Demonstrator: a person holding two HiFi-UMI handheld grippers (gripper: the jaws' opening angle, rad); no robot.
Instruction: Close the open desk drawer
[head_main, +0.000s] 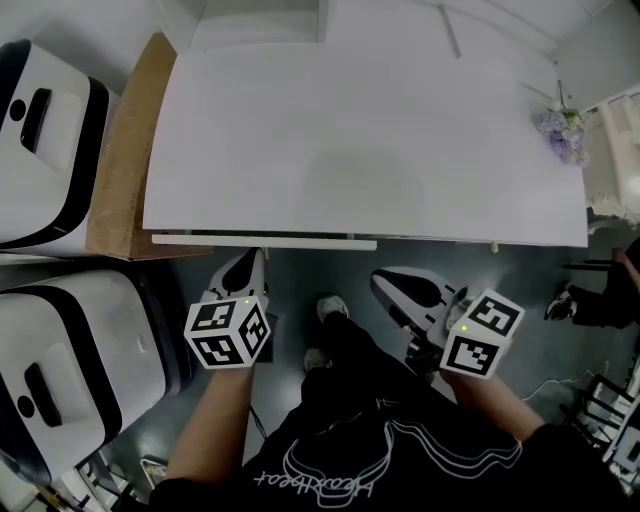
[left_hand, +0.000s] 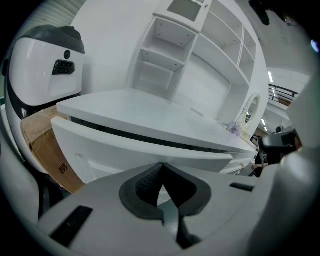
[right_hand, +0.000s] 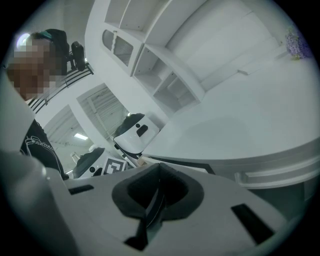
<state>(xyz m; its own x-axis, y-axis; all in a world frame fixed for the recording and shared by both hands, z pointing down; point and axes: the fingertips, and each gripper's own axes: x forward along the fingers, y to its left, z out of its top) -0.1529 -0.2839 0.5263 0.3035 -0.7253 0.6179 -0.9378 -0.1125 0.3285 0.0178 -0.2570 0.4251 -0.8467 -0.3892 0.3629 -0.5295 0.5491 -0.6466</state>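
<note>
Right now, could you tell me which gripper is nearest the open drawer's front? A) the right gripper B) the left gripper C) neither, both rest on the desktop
B: the left gripper points at the drawer front from close by; the right gripper hangs farther off.

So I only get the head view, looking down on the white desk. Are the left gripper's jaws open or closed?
Observer: Closed, with nothing between them. The left gripper view shows them meeting at the tips.
Visitor: And what is it facing?
Observer: The drawer front, which stands out from the desk with a dark gap under the top.
Visitor: What about the right one?
Observer: The right gripper is shut too, and holds nothing.
</note>
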